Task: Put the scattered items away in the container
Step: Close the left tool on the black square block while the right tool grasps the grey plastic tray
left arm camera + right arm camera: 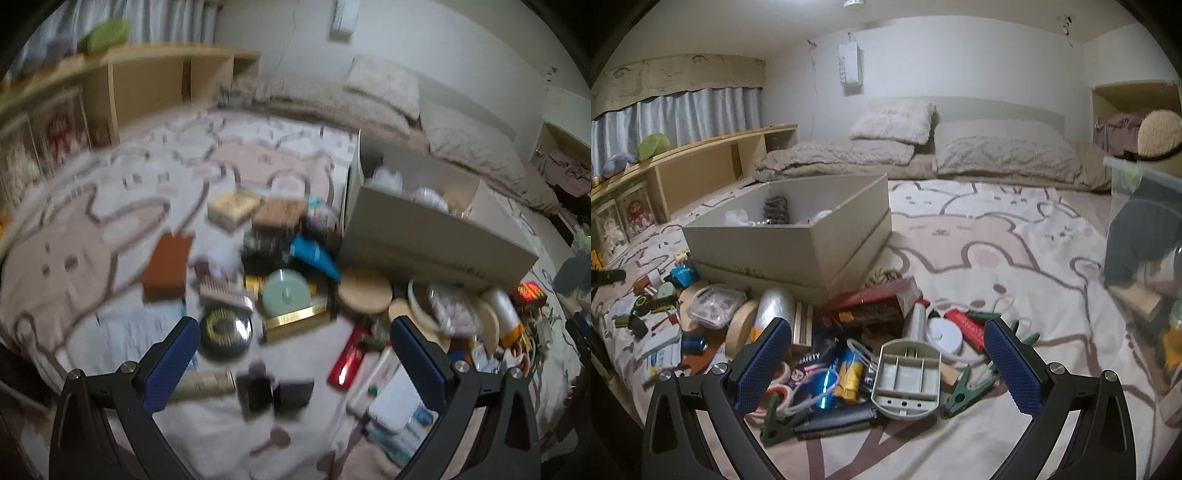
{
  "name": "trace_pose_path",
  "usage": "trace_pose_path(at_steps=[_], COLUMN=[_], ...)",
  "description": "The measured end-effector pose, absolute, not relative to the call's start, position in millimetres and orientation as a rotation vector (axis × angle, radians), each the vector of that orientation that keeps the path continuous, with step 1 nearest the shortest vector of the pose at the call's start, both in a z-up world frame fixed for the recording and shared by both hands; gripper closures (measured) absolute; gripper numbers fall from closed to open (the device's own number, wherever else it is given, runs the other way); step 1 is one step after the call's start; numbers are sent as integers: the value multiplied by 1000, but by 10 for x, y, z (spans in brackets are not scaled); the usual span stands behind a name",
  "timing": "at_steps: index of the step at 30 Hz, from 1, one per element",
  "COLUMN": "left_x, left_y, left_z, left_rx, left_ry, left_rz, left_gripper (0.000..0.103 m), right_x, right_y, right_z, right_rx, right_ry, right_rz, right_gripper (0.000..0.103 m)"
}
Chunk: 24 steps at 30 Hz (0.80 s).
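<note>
While both hover over clutter, left gripper (295,354) and right gripper (886,354) gape wide (nothing held).

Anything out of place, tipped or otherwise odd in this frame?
Yes. Most clutter lies loose on the bedsheet beside the beige box, which holds only a few things. A grey plastic holder lies on its back, compartments up. The left wrist view is motion-blurred. Both grippers, left and right, are open and empty.
</note>
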<state>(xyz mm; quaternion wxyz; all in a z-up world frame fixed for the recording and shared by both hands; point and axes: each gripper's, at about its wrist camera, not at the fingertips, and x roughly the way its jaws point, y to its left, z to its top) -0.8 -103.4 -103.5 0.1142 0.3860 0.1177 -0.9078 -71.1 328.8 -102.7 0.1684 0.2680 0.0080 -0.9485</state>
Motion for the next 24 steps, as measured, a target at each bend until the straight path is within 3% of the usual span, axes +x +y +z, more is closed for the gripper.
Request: trace_pose_path(at_steps=[16,24], left_x=[42,-234], left_y=[-819,-797], left_z=[-1684,-1705], left_rx=[1528,1615], left_ry=[510,388], left_rz=[-2556,-2565], left_gripper=[0,0], right_x=[-784,-798], right_y=[3309,3318], right_z=[-1255,-1330], right_rx=[858,872], right_ry=[-18,-14], right_rz=[-2639,-2613], right_gripper=[0,0])
